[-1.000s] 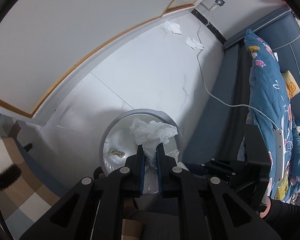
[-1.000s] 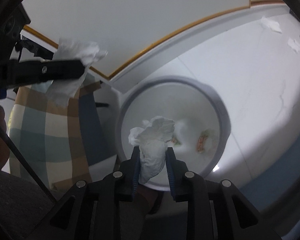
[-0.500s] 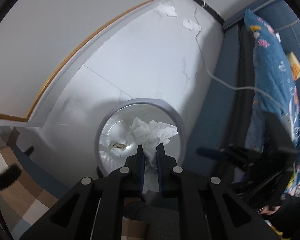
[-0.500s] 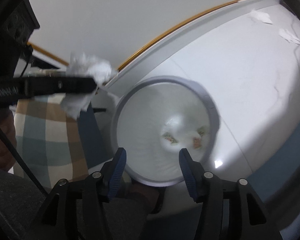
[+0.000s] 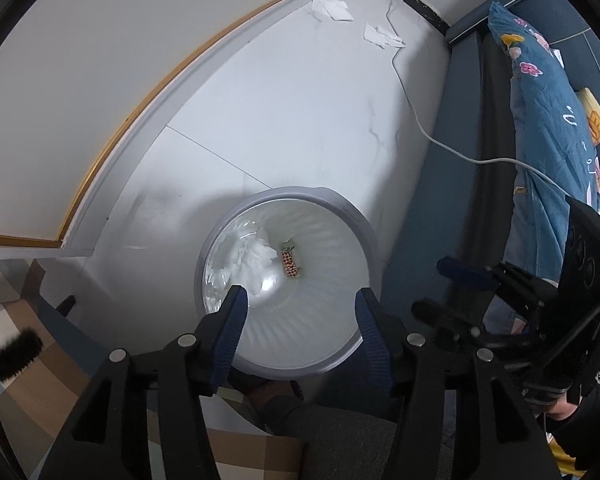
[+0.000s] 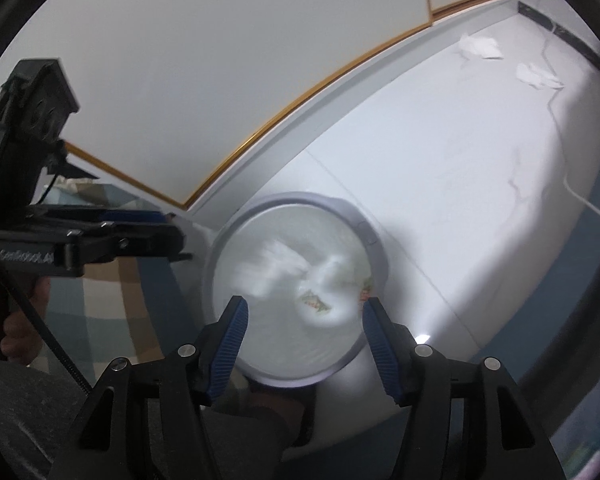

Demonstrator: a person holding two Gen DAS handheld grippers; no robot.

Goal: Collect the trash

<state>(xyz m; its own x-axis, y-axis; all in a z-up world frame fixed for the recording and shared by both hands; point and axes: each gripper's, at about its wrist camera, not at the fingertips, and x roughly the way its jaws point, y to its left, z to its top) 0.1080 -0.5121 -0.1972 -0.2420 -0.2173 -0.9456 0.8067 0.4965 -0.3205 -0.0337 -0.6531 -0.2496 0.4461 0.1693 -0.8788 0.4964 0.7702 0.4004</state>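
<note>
A round grey-rimmed trash bin (image 5: 342, 206) with a white liner stands on the white floor, also in the right wrist view (image 6: 374, 240). Inside lie crumpled white tissues (image 5: 252, 258) (image 6: 276, 268) and small colourful wrappers (image 5: 289, 266) (image 6: 314, 302). My left gripper (image 5: 298, 312) is open and empty over the bin's near rim. My right gripper (image 6: 304, 320) is open and empty above the bin. Two more white tissues (image 5: 332, 10) (image 5: 382, 36) lie on the floor by the far wall, also seen from the right wrist (image 6: 480, 48) (image 6: 538, 76).
A white cable (image 5: 420, 128) runs across the floor to a blue sofa with a floral blanket (image 5: 548, 132) on the right. A white wall with a gold trim strip (image 5: 140, 108) curves on the left. A checked rug (image 5: 28, 380) lies near me.
Both grippers opened and dropped their tissues into the bin, the right one first, then the left. The tissues now lie inside the liner.
</note>
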